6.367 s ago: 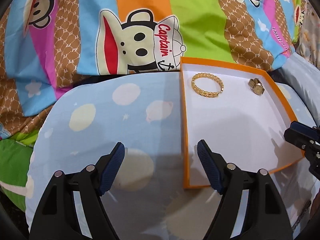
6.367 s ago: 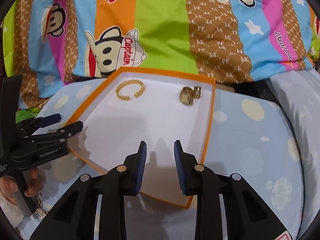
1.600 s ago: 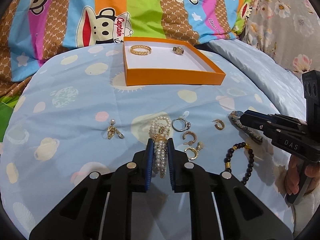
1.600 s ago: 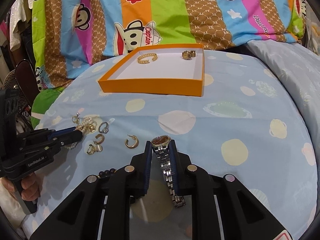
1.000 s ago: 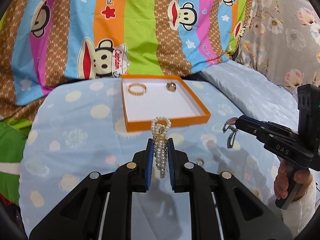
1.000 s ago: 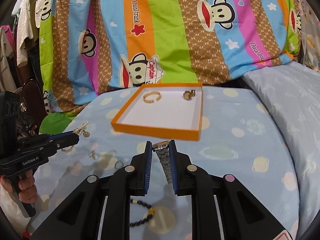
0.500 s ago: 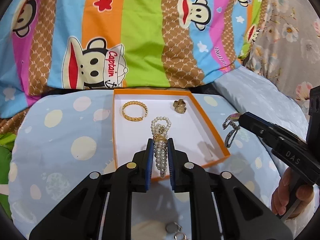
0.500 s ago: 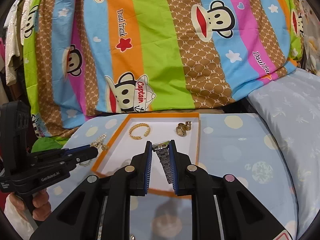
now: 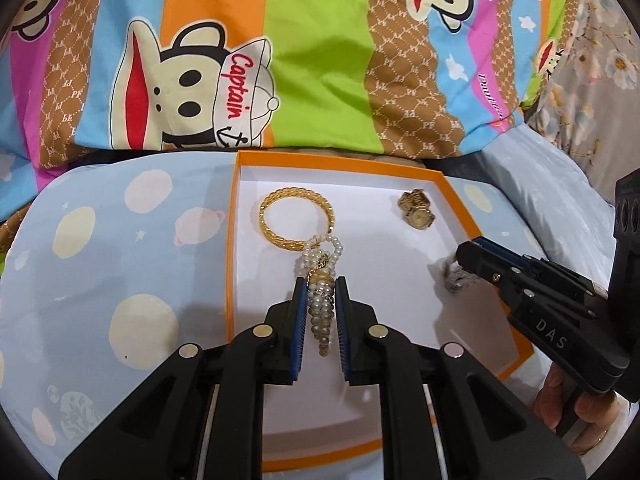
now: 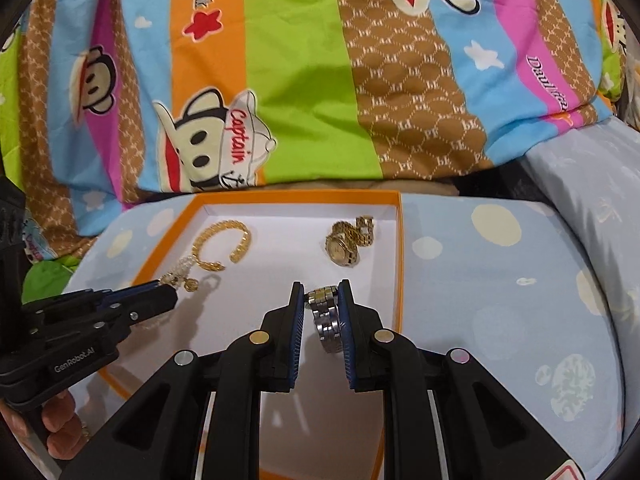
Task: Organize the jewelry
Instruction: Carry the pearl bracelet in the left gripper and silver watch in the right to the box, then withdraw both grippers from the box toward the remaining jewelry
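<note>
An orange box (image 9: 233, 216) (image 10: 398, 264) with a white floor lies on the blue spotted bedding. Inside it rest a gold bangle (image 9: 296, 216) (image 10: 221, 245) and a gold watch (image 9: 416, 209) (image 10: 349, 241). My left gripper (image 9: 319, 282) hangs over the box's middle, shut on a white pearl bracelet (image 9: 320, 300) (image 10: 181, 275) whose loop dangles by the bangle. My right gripper (image 10: 321, 287) is shut on a silver watch (image 10: 326, 320) by its metal band, over the box's right part. In the left wrist view the right gripper (image 9: 464, 254) carries the blurred silver watch (image 9: 454, 276).
A striped cartoon-monkey bedsheet (image 9: 320, 52) rises behind the box. Pale blue bedding (image 10: 500, 280) spreads left and right of the box. A hand (image 9: 580, 412) grips the right tool's handle; another hand (image 10: 60, 424) holds the left tool.
Both grippers have travelled forward and down from the loose jewelry to above the box, each still carrying its piece. The box now fills the lower middle of both views.
</note>
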`<state>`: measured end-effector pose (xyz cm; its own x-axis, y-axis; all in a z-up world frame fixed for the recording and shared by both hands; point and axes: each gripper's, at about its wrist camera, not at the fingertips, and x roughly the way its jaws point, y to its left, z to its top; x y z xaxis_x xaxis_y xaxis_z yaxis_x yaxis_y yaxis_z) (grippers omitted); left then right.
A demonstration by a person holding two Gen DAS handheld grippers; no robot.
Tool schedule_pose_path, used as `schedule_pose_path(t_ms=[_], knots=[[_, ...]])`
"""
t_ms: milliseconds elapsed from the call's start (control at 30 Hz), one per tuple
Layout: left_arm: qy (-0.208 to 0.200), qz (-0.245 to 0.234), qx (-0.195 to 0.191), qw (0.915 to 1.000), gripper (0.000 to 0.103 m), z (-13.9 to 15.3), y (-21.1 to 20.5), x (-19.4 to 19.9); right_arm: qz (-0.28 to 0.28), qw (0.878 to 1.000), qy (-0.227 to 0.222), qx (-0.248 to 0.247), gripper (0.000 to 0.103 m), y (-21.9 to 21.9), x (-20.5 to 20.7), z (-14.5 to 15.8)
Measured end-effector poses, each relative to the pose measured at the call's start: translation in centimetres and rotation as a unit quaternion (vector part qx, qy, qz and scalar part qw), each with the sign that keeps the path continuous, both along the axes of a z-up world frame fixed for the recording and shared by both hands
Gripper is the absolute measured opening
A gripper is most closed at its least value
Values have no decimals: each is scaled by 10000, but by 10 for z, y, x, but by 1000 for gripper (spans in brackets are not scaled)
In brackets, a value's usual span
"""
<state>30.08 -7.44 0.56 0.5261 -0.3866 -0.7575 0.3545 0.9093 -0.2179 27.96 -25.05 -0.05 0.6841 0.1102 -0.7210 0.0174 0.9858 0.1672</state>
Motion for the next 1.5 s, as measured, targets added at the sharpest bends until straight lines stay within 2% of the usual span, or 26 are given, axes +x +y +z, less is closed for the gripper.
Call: schedule_pose_path(t_ms=[100, 167, 200, 267, 400, 533, 600, 633, 700, 867, 1033, 1100, 1200, 1300, 1500], knots=[[97, 113, -69, 9999, 18, -4, 5, 5, -25, 10000, -15, -43, 21, -1, -3, -1], [65, 191, -140, 9997, 32, -2, 9, 5, -50, 9999, -116, -17, 26, -1, -8, 5], [28, 182, -227, 9996, 34, 2, 12, 4, -73, 9997, -234, -7, 32, -2, -14, 11], [-79, 247, -356, 9990, 44, 14, 20, -2, -106, 9987, -507, -10, 39, -3, -28, 27], [-326, 349, -499, 9976, 46, 42, 39, -24, -152, 9955, -936, 88, 47, -6, -67, 60], [-478, 374, -378, 9974, 46, 61, 56, -58, -116, 9933, -1093, 354, 49, -7, -111, 79], [-512, 404, -340, 9973, 50, 65, 66, -80, -69, 9923, -1111, 537, 51, -6, -135, 81], [-523, 427, -314, 9972, 55, 65, 70, -88, -61, 9920, -1099, 615, 51, -4, -145, 80], [-562, 436, -244, 9972, 56, 63, 78, -107, -35, 9917, -1062, 725, 51, -1, -166, 75], [-646, 466, 297, 9964, 56, 43, 90, -154, -58, 9931, -915, 726, 51, 10, -203, 53], [-469, 621, 349, 9964, 56, 16, 109, -183, -206, 9935, -716, 864, 51, 12, -224, 28], [-448, 717, 442, 9954, 56, 7, 112, -188, -251, 9942, -615, 846, 51, 13, -229, 21], [-289, 714, 376, 9963, 56, -4, 114, -190, -255, 9944, -514, 885, 51, 14, -235, 13], [-378, 687, 575, 9953, 56, -9, 110, -191, -216, 9971, -457, 576, 51, 23, -238, 11], [-294, 637, 522, 9962, 56, -12, 109, -188, -5, 9990, -359, 260, 51, 39, -235, 7]])
